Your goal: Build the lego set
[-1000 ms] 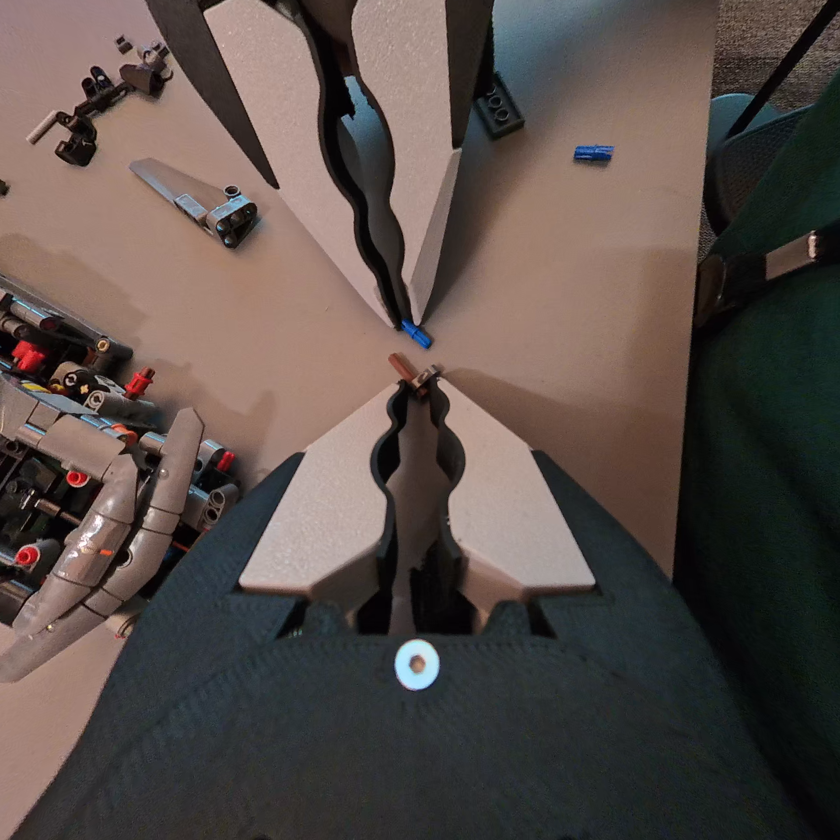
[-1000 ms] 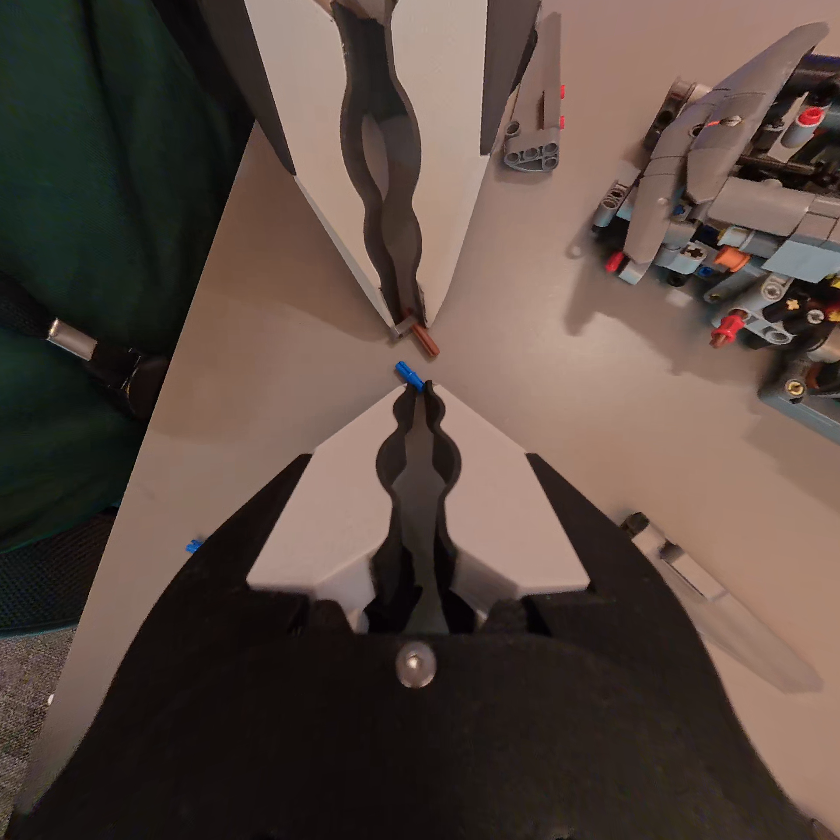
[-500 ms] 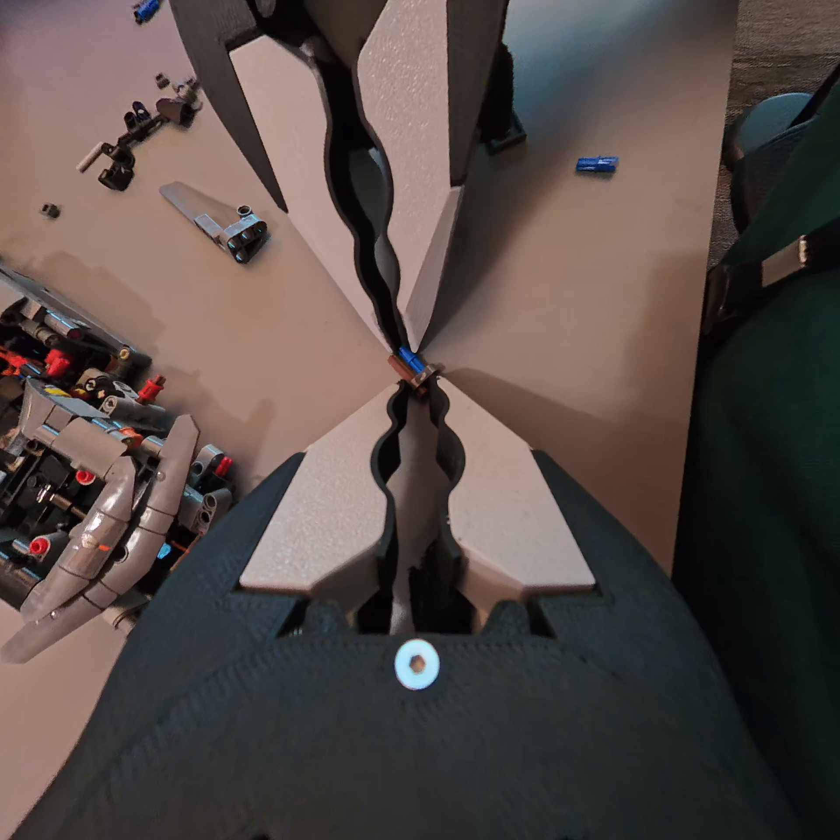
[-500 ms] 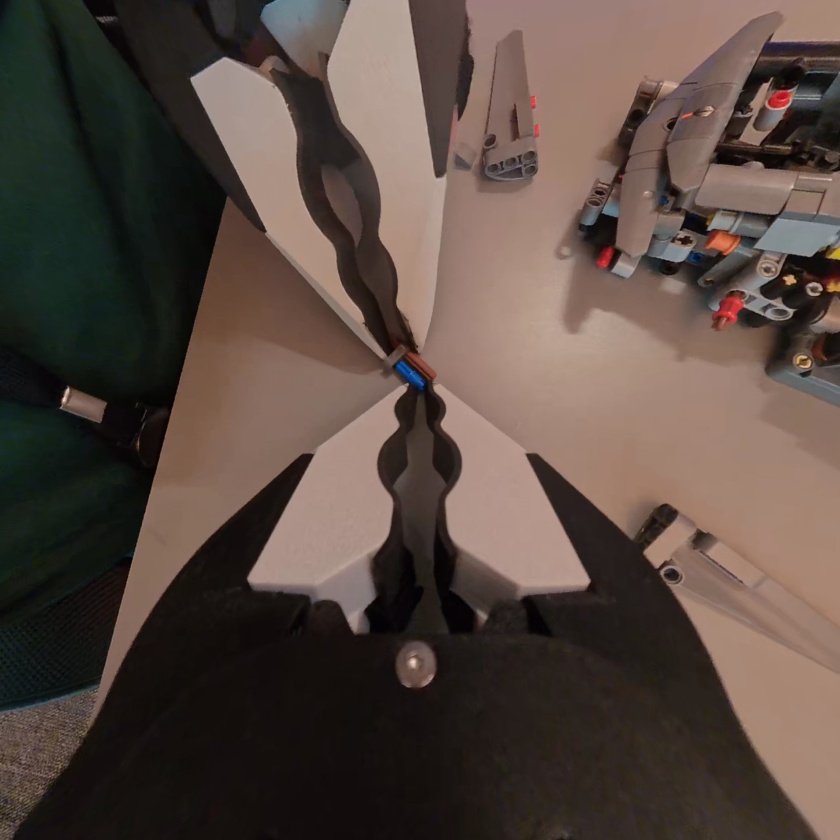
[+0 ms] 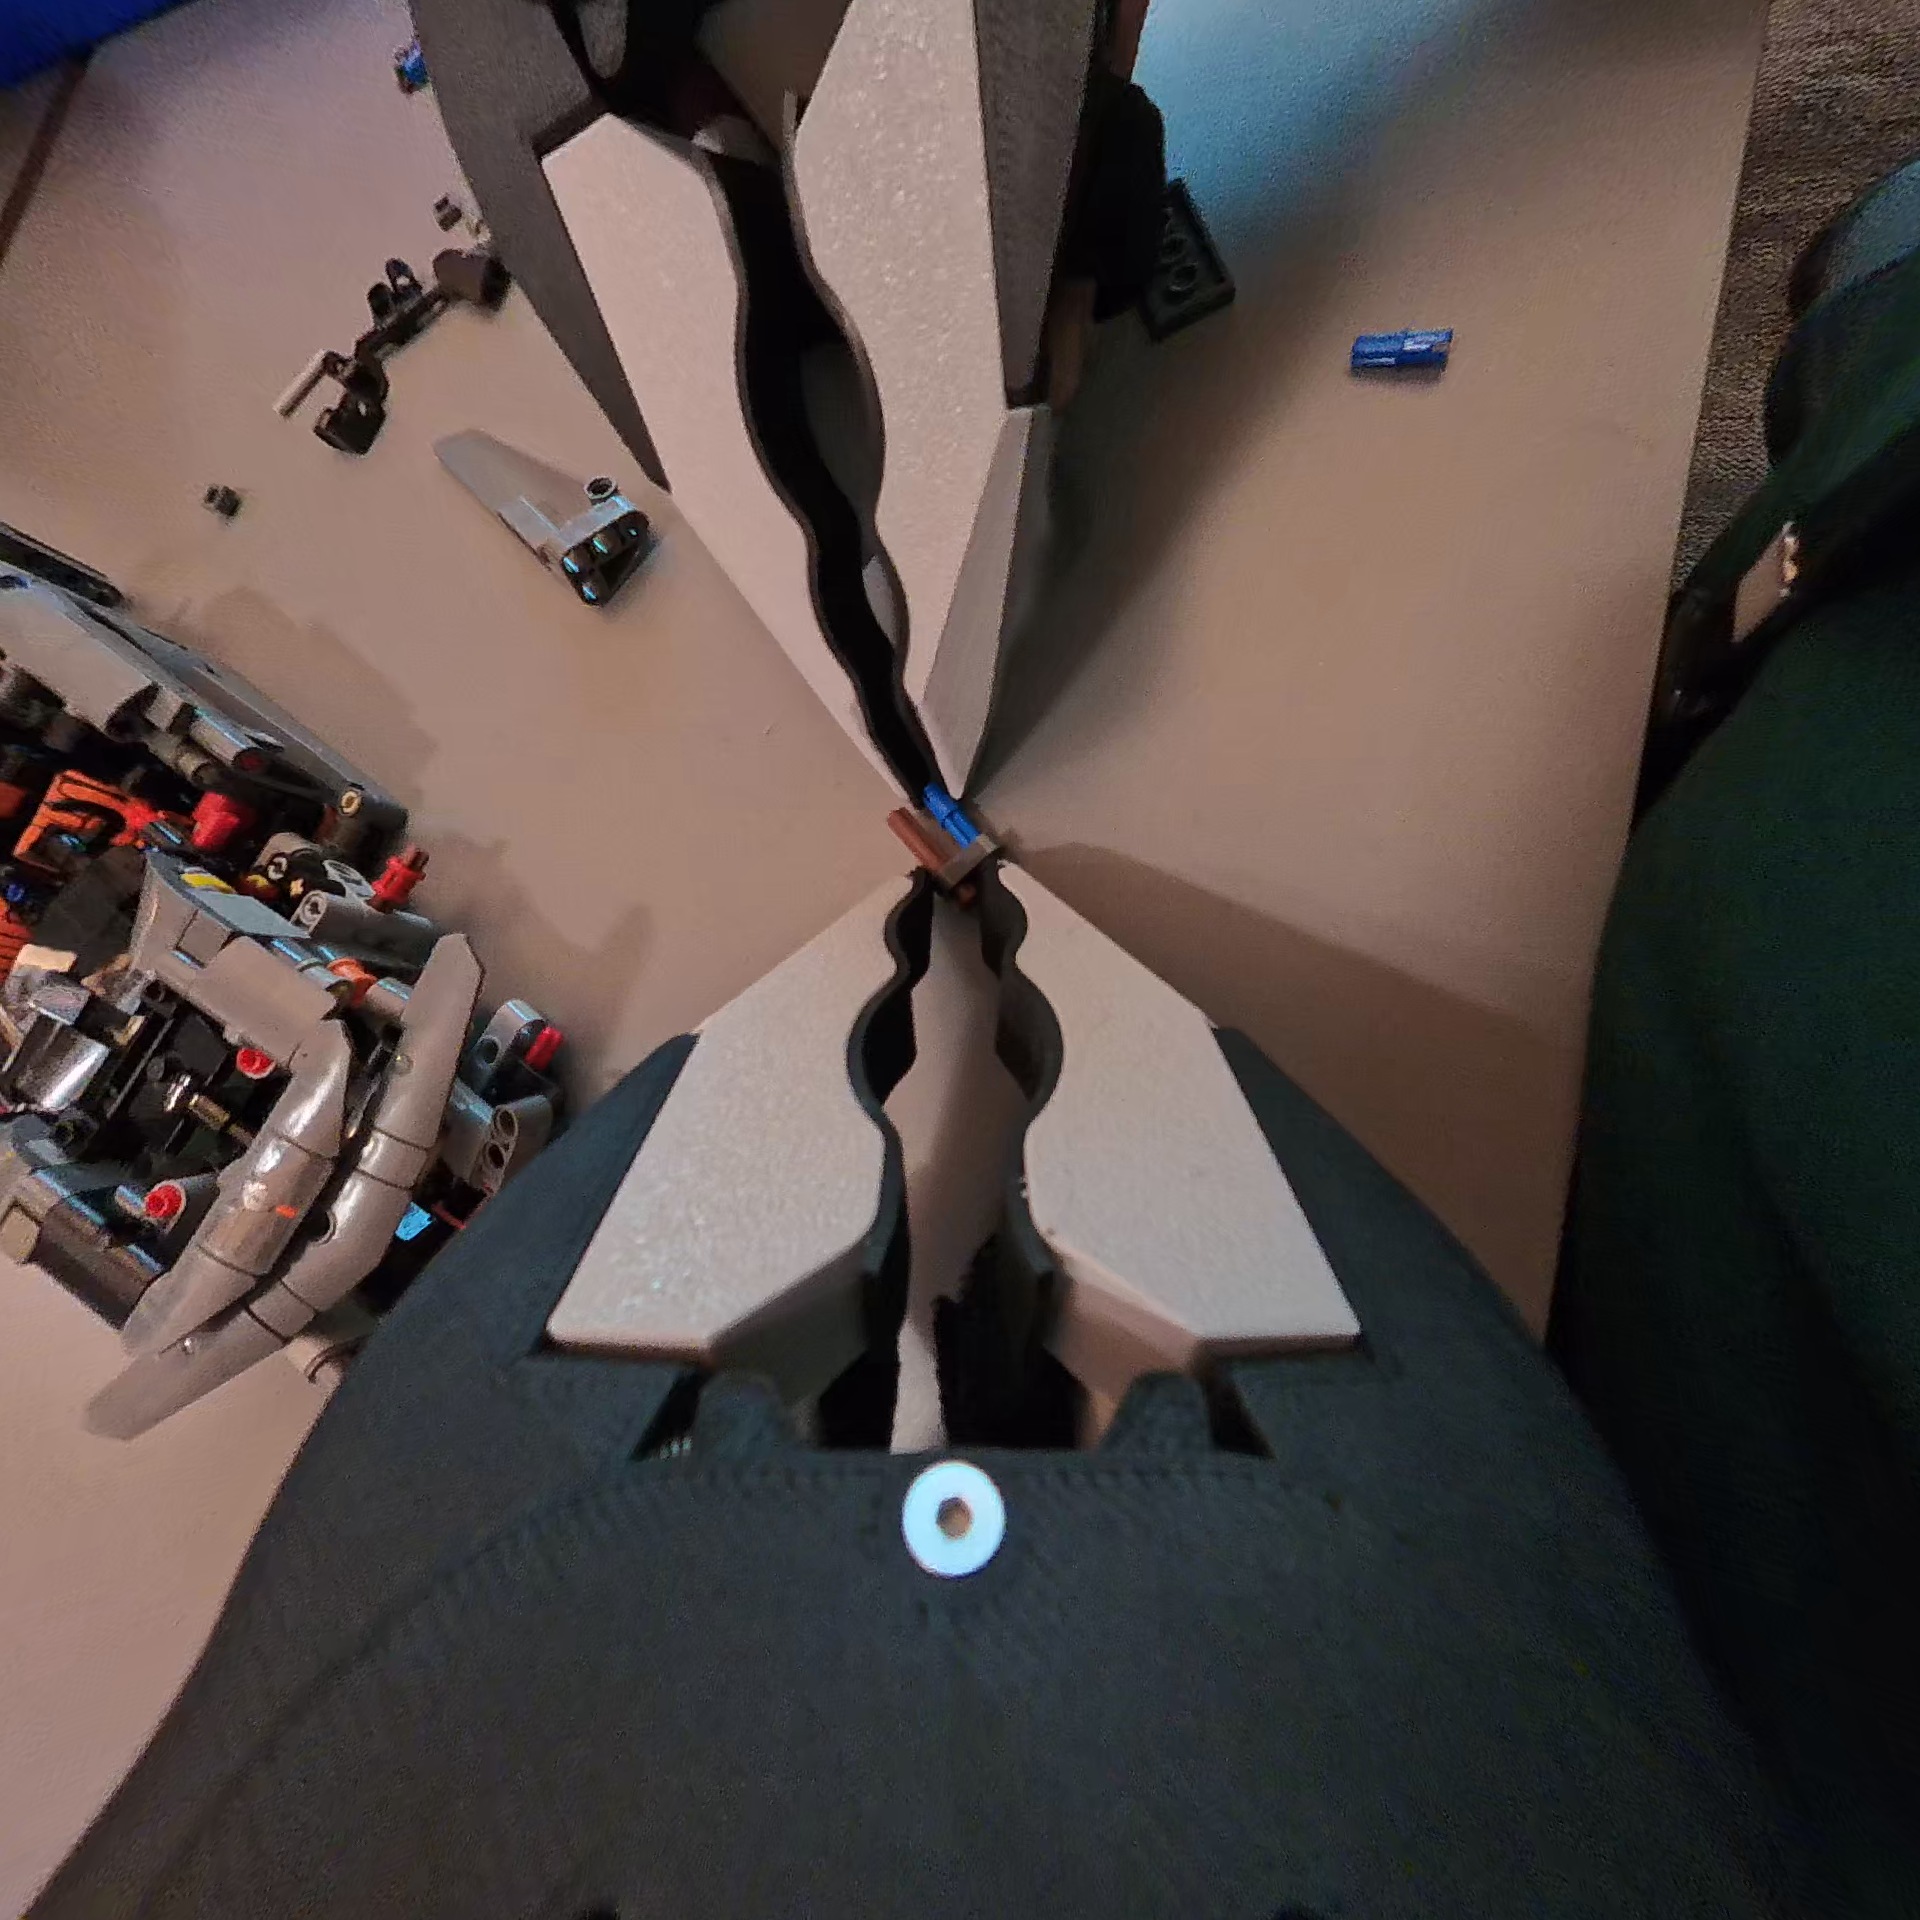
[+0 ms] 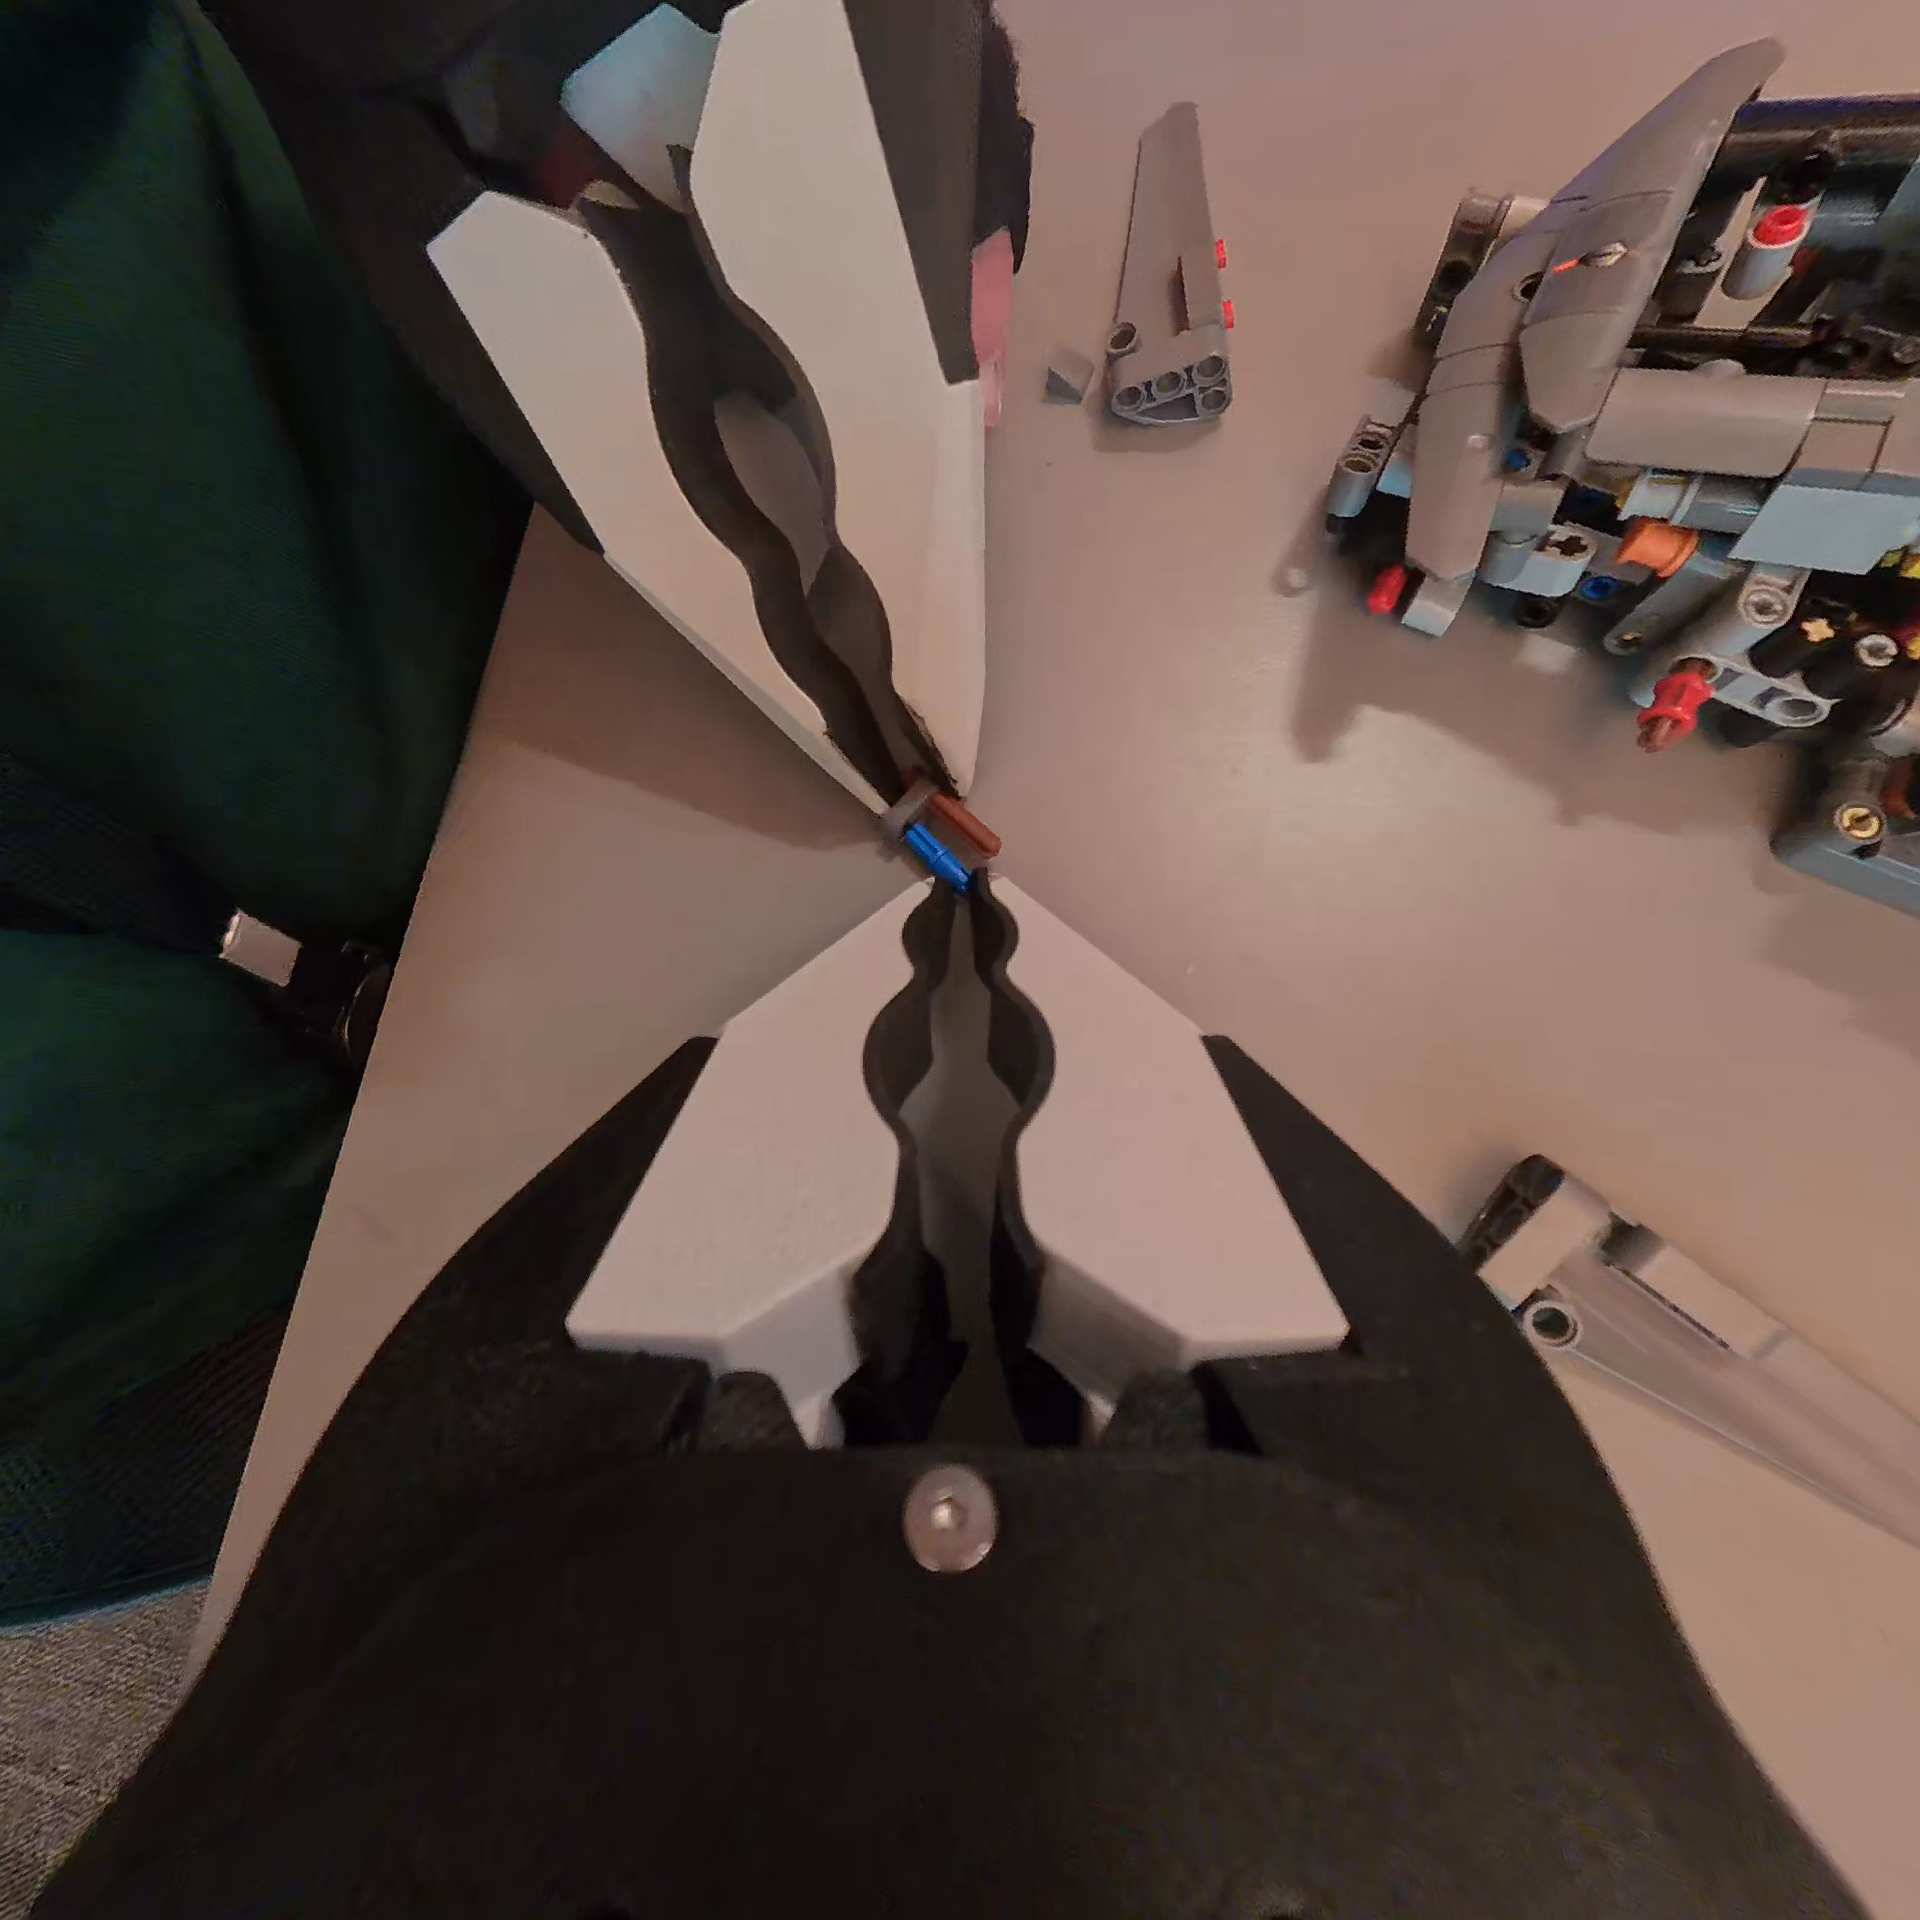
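Far left on the beige table [image 5: 1299, 644] sits the half-built grey lego model [image 5: 239, 1091], loose wing panel [image 5: 540, 509] nearby. Mid-frame the left gripper [image 5: 954, 883] is clamped on a small grey connector with a brown axle [image 5: 940, 847], while the right gripper [image 6: 961, 891] pinches a blue pin [image 6: 935, 857] pressed right against that connector, above the tabletop. Spare blue pin [image 5: 1401, 348] further right, then grey carpet [image 5: 1808, 94] past the edge.

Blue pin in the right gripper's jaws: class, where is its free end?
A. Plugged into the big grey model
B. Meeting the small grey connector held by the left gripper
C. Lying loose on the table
B: the blue pin meets the grey connector that the left gripper holds.
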`<state>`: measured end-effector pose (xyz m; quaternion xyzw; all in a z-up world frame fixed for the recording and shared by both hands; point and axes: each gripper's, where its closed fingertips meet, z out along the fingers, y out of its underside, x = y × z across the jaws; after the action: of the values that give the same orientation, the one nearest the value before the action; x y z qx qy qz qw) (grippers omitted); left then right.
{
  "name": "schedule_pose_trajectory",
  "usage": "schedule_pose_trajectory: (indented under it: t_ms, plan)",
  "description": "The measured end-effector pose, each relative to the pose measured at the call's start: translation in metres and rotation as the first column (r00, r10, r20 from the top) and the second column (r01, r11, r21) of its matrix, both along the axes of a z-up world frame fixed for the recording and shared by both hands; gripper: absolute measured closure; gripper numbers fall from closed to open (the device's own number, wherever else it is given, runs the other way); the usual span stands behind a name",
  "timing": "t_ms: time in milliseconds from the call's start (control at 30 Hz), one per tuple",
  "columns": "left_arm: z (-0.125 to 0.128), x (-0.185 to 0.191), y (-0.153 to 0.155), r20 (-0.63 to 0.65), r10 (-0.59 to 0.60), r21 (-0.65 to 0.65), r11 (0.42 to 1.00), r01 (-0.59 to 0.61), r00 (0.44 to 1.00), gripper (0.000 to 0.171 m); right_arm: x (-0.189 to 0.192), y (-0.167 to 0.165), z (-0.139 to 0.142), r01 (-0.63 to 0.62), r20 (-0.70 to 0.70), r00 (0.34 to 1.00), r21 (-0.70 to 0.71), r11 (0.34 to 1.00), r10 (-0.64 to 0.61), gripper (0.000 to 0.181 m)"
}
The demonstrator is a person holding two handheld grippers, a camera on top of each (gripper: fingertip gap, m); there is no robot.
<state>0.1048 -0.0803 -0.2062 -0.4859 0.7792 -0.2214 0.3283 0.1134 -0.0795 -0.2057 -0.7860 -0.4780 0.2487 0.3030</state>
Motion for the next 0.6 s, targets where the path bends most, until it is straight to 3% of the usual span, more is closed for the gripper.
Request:
schedule_pose_trajectory:
  t_ms: [400,600]
  plan:
    - [-0.0011,0.0014,-0.0015,-0.066,0.019,-0.187,0.982,-0.031,0.998,0.163,0.0014,0.0001,0.0016,-0.008,-0.008,1.000,0.057,0.998,0.009,0.180]
    - [-0.0007,0.0025,-0.0006,-0.054,0.009,-0.053,0.999,-0.012,0.998,0.164,0.0022,0.0014,0.0001,0.018,0.001,1.000,-0.022,1.000,-0.018,0.179]
